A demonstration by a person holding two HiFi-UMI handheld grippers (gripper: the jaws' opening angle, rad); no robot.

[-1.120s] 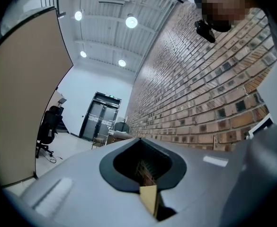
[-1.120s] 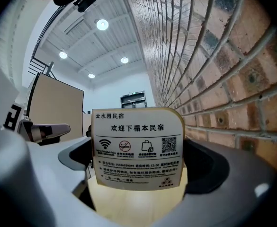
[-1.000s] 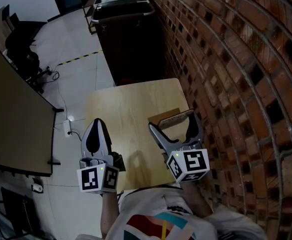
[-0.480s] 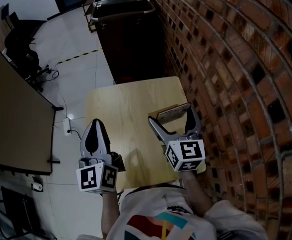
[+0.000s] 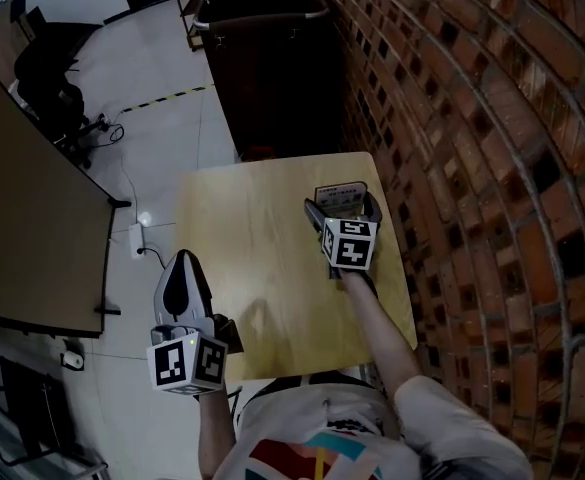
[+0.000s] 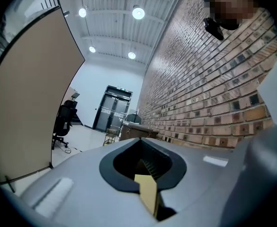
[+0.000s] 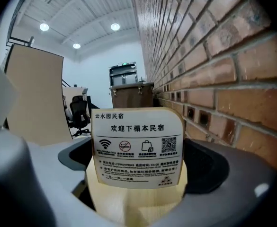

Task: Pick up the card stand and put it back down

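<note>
Stand: near table's far right corner, between right gripper's jaws, which seem to press its sides; advice: lift straight, keep level, set down flat; left gripper: jaws together, empty, off near left corner.

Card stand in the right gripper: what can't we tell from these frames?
- Whether the wooden card stand, clamped in the right gripper, is off the light wooden table: in the head view the gripper covers its base; in the right gripper view the bottom edge cuts it off.
- Fine print and QR code on its white card: too small in the head view, blurred in the right gripper view.
</note>
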